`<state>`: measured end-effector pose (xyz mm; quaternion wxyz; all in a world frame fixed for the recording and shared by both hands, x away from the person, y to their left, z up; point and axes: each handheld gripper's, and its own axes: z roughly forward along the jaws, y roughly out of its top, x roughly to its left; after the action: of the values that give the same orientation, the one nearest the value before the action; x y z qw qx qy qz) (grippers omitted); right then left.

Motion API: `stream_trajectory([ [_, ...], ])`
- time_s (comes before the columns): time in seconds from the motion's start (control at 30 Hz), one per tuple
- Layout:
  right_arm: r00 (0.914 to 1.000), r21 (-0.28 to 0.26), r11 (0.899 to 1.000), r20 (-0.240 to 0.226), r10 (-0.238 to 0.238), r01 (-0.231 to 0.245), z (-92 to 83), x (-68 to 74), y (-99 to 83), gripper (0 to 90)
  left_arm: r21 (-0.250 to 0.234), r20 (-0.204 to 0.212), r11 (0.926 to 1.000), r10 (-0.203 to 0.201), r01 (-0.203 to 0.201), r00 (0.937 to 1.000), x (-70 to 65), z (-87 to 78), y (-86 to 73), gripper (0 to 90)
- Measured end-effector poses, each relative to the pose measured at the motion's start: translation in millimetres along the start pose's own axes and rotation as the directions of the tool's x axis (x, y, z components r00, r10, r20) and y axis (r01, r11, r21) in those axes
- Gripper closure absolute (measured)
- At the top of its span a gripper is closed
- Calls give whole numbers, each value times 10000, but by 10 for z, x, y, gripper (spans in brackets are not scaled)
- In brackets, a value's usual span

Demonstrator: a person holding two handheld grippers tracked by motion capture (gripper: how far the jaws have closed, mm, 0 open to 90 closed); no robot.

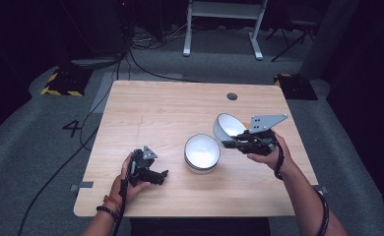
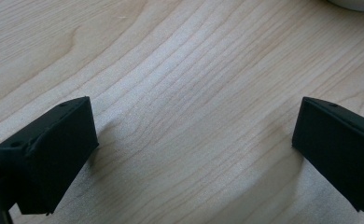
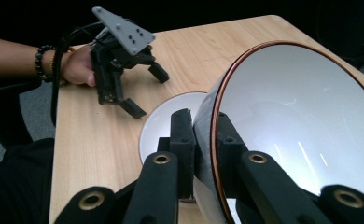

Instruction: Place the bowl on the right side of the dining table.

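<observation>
Bowl (image 1: 228,126) with a copper-edged rim is lifted and tilted above the wooden surface (image 1: 155,113), its wall pinched by the right gripper (image 1: 234,142). Just beside it a second white bowl (image 1: 202,153) rests upright. The left gripper (image 1: 158,177) hovers nearby, its fingers (image 2: 49,154) spread. A "4" (image 1: 72,128) marks the floor.

We see the tabletop (image 1: 155,113) brightly lit from above amid dark surroundings; soft shadows fall beneath the tool, and streaks of glare cross the tilted bowl (image 3: 301,116).
</observation>
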<state>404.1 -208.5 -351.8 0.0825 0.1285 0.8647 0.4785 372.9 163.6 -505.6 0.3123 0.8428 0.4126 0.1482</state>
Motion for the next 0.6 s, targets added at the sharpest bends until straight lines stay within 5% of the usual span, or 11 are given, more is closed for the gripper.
stream_trajectory([
  [0.6, 9923, 171, 9984, 1122, 521, -544, -280, -256, -224, 820, 2, 0, 10000, 4, -4, 10000, 0, 0, 0, 0],
])
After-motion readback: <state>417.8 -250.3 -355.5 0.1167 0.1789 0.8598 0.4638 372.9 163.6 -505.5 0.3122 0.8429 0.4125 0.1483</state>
